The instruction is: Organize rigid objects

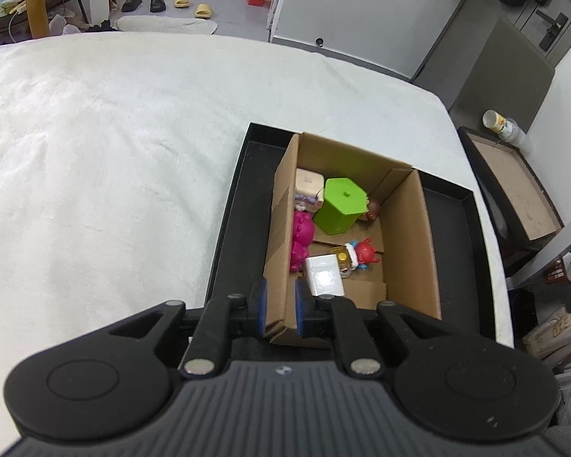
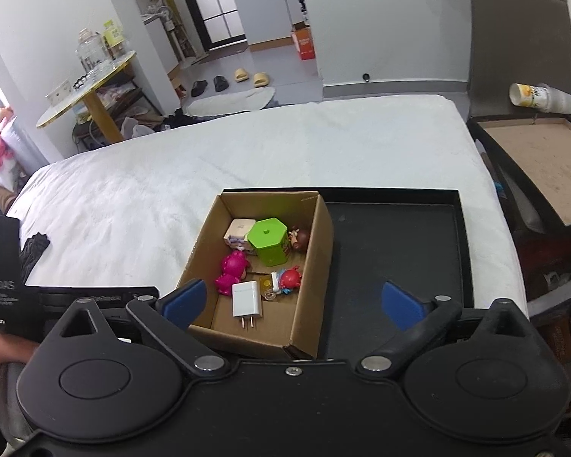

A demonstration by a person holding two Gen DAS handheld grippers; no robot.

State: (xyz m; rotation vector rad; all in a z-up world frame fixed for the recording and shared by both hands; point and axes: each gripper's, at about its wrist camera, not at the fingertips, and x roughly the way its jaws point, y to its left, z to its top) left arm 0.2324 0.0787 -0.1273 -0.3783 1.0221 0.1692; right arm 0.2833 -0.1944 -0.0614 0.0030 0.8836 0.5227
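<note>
A brown cardboard box point(image 1: 407, 236) point(image 2: 312, 266) stands inside a black tray point(image 1: 453, 251) point(image 2: 392, 243) on a white bed. It holds a green hexagonal container point(image 1: 342, 205) point(image 2: 268, 240), a pink figure point(image 1: 300, 240) point(image 2: 232, 270), a white charger point(image 1: 323, 276) point(image 2: 245, 299), a red figure point(image 1: 363, 251) point(image 2: 289, 278), a brown-haired figure point(image 1: 372, 211) and a pale box point(image 1: 308, 182). My left gripper point(image 1: 281, 310) is shut on the box's near left wall, one blue pad on each side. My right gripper point(image 2: 293, 302) hangs wide open above the box's near end, holding nothing.
The white bed cover point(image 1: 114, 152) stretches left and behind the tray. A second black tray with a brown bottom point(image 1: 514, 190) point(image 2: 544, 167) and a stack of cups point(image 2: 536, 95) sit off the bed's right edge. A black cloth point(image 2: 34, 251) lies at the left.
</note>
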